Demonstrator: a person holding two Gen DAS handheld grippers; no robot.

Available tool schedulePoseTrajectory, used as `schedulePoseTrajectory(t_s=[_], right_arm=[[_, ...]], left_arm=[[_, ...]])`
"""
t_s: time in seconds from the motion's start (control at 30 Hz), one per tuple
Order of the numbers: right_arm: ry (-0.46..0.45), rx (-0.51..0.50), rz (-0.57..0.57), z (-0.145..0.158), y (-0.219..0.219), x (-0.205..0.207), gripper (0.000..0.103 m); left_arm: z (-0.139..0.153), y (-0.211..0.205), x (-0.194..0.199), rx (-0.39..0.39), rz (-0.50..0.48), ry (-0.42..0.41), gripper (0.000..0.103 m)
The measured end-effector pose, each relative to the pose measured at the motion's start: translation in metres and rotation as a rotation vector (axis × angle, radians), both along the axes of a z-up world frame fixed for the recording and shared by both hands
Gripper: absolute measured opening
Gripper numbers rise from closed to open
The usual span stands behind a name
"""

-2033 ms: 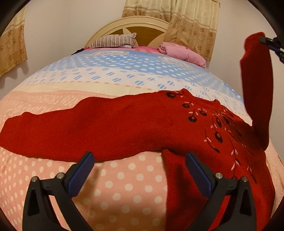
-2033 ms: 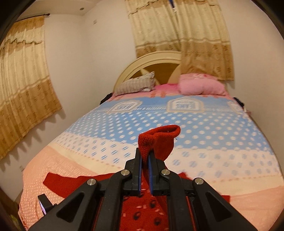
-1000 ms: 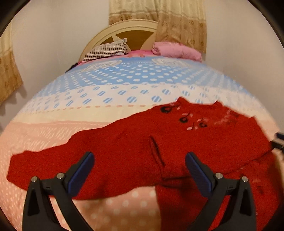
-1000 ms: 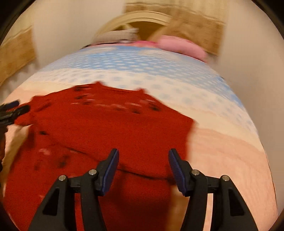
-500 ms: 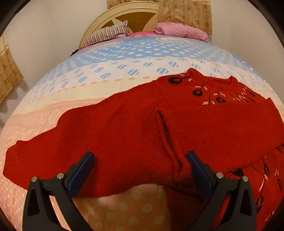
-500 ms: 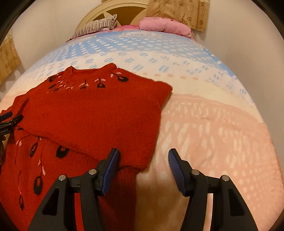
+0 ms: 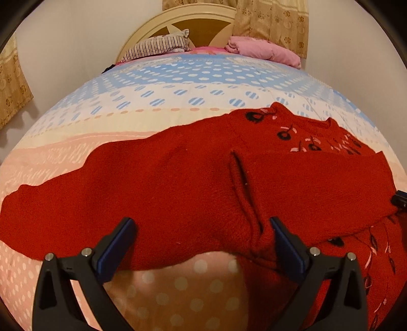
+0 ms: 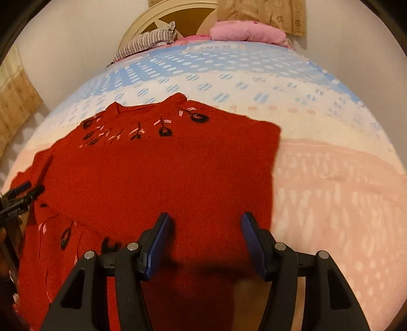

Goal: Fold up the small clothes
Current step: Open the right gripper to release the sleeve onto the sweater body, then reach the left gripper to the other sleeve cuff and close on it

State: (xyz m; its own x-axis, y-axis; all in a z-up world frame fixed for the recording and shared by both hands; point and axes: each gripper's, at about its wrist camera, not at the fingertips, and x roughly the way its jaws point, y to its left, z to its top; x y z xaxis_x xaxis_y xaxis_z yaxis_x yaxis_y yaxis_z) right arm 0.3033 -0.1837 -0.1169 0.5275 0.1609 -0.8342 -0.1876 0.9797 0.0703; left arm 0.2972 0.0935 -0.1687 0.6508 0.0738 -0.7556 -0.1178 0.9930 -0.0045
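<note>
A red knitted sweater (image 7: 193, 183) with black and pink flower embroidery lies flat on the bed. Its left sleeve (image 7: 63, 201) stretches out to the left. Its right sleeve (image 7: 313, 178) is folded across the chest. My left gripper (image 7: 201, 244) is open and empty, low over the lower edge of the left sleeve near the armpit. My right gripper (image 8: 206, 242) is open and empty, over the sweater (image 8: 157, 178) near its right side. The left gripper's tips (image 8: 23, 193) show at the left edge of the right wrist view.
The bed (image 7: 178, 101) has a dotted cover in blue, cream and pink bands. A striped pillow (image 7: 157, 47) and a pink pillow (image 7: 264, 51) lie at the headboard (image 7: 193, 23). Curtains (image 7: 272, 20) hang behind. Bare pink cover (image 8: 338, 193) lies right of the sweater.
My right gripper carried the right sleeve over the chest, let it go and opened, then drew back to the sweater's right side. My left gripper moved closer to the left sleeve.
</note>
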Motion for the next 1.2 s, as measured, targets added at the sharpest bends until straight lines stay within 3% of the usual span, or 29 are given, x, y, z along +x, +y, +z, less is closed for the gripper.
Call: schedulePoseTrajectory(t_s=[0.2,0.33,0.43,0.57,0.67,0.77,0.87,0.97,1.2], right_arm=[[-0.080,-0.027,0.077,0.031,0.038,-0.001,0.059],[0.034,-0.086,0.151,-0.005,0.077,0.018,0.059],[-0.034,-0.157,0.150,0.001,0.097,0.010,0.059],[-0.096,-0.094,0.240,0.021,0.127,0.000,0.059],[-0.101,-0.070,0.305,0.017,0.155,-0.002,0.059],[-0.038,-0.015,0.393,-0.001,0.187,-0.002,0.059],[-0.115,-0.060,0.419,-0.009,0.201,-0.016,0.059],[-0.097,-0.009,0.402,-0.011,0.191,-0.013,0.059],[-0.122,-0.035,0.389,-0.013,0.196,-0.020,0.064]], left_arm=[[0.012,0.015,-0.026,-0.067,0.023,-0.049,0.103],[0.016,0.028,-0.050,-0.012,0.050,-0.056,0.103],[0.021,0.050,-0.067,-0.006,0.080,-0.067,0.103],[0.025,0.092,-0.080,0.034,0.149,-0.058,0.103],[0.026,0.123,-0.085,0.046,0.221,-0.043,0.103],[0.027,0.150,-0.092,0.009,0.285,-0.041,0.103],[0.027,0.182,-0.105,-0.026,0.355,-0.038,0.103],[0.024,0.208,-0.116,-0.060,0.414,-0.023,0.103],[0.019,0.273,-0.144,-0.350,0.605,-0.091,0.102]])
